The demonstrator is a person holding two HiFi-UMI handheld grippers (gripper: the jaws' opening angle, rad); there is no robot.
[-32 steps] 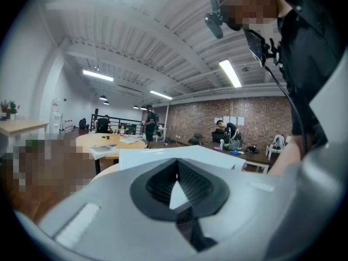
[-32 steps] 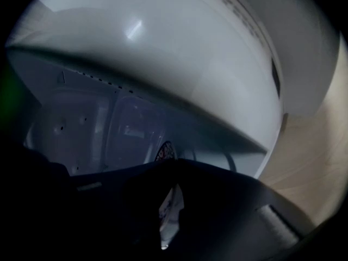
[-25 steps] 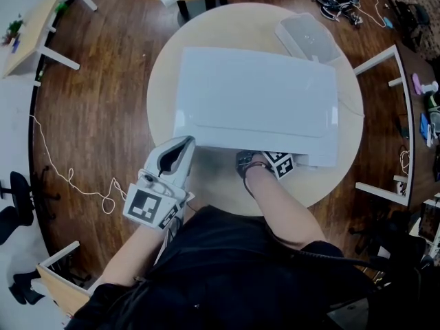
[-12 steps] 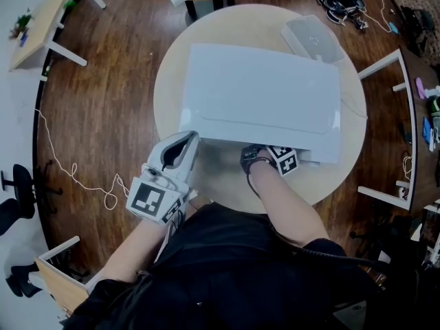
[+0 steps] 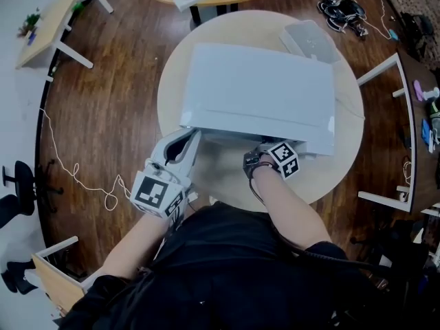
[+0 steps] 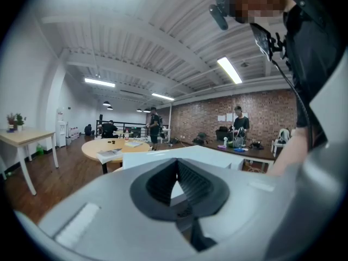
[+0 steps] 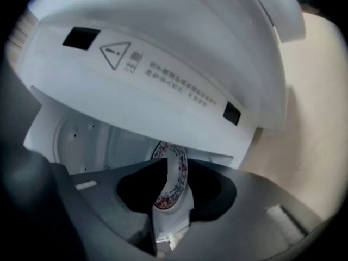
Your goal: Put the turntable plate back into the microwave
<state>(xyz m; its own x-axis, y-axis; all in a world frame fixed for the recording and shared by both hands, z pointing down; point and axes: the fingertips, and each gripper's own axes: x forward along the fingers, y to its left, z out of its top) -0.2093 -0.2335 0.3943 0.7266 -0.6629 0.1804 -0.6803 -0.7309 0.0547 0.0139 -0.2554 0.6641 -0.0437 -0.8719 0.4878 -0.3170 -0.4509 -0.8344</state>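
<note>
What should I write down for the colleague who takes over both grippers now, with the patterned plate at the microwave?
Left gripper: shut, empty, at the front left of the white microwave, which stands on the round table.
Right gripper: reached into the microwave's cavity. Its jaws have just been opening; the patterned plate stands between them, pads not pressing.
Done: plate brought into the cavity.
Left: check that it sits properly (not visible), then probably draw the right gripper out.
</note>
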